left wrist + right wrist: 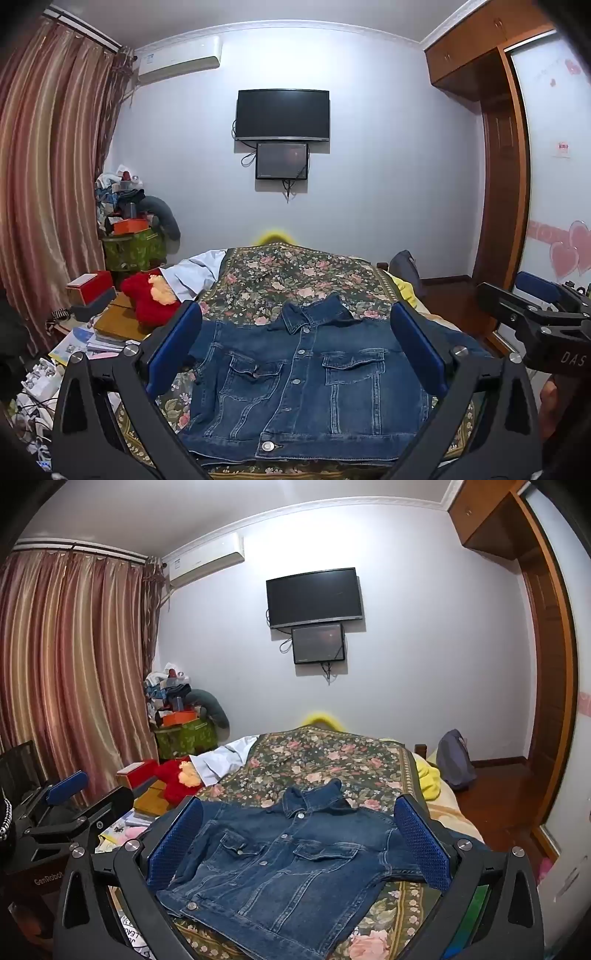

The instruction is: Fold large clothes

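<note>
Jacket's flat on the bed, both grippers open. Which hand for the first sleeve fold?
Marginally left: the left gripper faces the jacket squarely, while the right gripper sees it skewed. Both are empty.

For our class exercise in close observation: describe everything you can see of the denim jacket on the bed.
The denim jacket is dark blue with faded seams. It lies flat, front up and buttoned, on the floral bedspread, collar toward the far wall. It has metal buttons and two flapped chest pockets. Both sleeves lie out sideways. Neither open gripper touches it.
</note>
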{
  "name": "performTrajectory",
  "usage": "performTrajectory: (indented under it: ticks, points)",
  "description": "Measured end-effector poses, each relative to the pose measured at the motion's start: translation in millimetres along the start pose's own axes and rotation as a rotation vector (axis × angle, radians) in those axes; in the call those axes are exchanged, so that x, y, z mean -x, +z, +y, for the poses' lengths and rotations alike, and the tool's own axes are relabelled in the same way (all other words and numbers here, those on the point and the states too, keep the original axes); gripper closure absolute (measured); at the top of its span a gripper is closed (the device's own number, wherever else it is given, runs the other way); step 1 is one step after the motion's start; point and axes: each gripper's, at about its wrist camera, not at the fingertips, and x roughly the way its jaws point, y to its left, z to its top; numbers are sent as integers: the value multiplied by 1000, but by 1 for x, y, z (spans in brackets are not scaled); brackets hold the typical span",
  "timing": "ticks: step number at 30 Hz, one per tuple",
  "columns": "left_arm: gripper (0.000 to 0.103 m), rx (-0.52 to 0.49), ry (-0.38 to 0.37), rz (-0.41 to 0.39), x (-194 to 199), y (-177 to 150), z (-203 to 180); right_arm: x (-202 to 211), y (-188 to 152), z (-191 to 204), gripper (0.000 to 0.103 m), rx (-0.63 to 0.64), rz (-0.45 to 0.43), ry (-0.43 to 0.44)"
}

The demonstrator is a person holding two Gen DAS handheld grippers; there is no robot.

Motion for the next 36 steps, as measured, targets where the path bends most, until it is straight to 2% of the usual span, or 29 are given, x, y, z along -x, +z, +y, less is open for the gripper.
performTrajectory:
  ticks: [36]
  points:
    - [0, 12, 4, 1, -5, 1, 1, 2, 3, 1, 0, -6, 3, 0]
